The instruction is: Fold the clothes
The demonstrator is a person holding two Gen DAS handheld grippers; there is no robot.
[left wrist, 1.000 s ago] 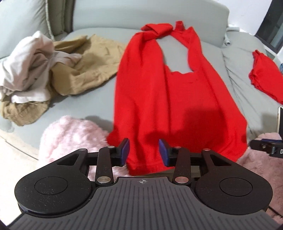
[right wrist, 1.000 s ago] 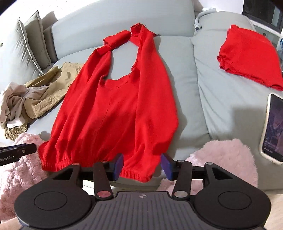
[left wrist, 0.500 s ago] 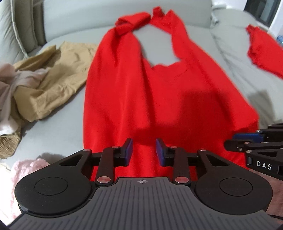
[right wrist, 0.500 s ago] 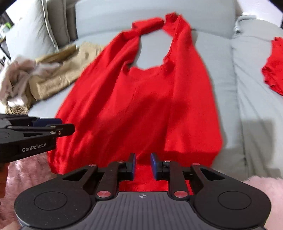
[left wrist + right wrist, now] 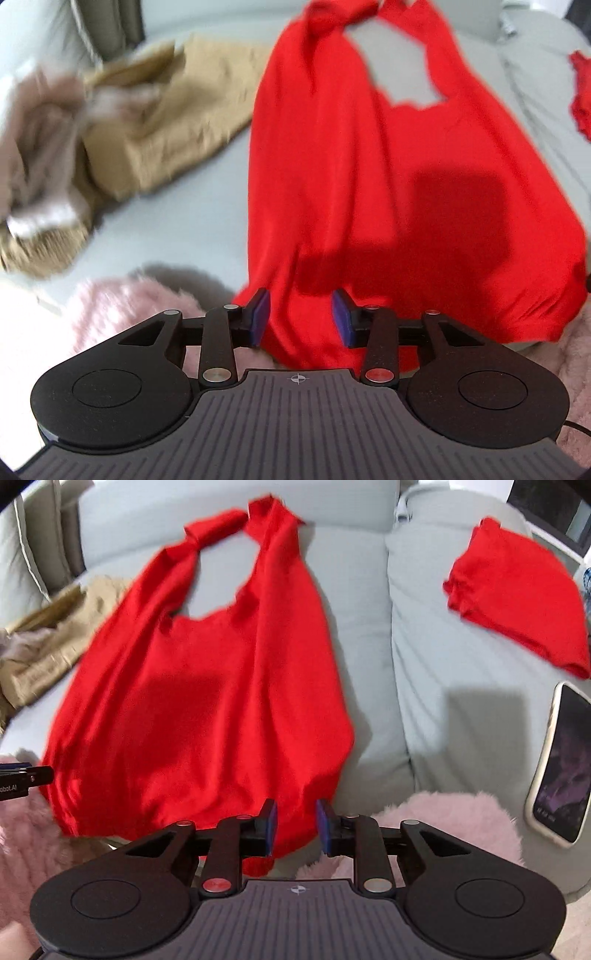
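A red sleeveless garment (image 5: 388,192) lies spread on the grey sofa (image 5: 207,221), straps at the far end and hem at the near edge. My left gripper (image 5: 300,319) hovers over the hem's left part. Its jaws are opening, with red cloth between the blue pads (image 5: 258,317) but not pinched. My right gripper (image 5: 297,827) is over the hem's right part (image 5: 207,709). Its jaws are also opening, and the cloth between them is loose. One of the left gripper's fingers (image 5: 37,775) shows at the left edge of the right wrist view.
Tan trousers (image 5: 177,122) and a pale heap of clothes (image 5: 40,147) lie on the sofa's left. A folded red garment (image 5: 517,609) and a phone (image 5: 557,760) rest on the right cushion. Pink fluffy fabric (image 5: 443,819) lies along the sofa's front edge.
Both grippers narrowed over the hem half a second ago and have since widened. The left view swung left, so the right gripper has dropped out of it. The picture is blurred with motion.
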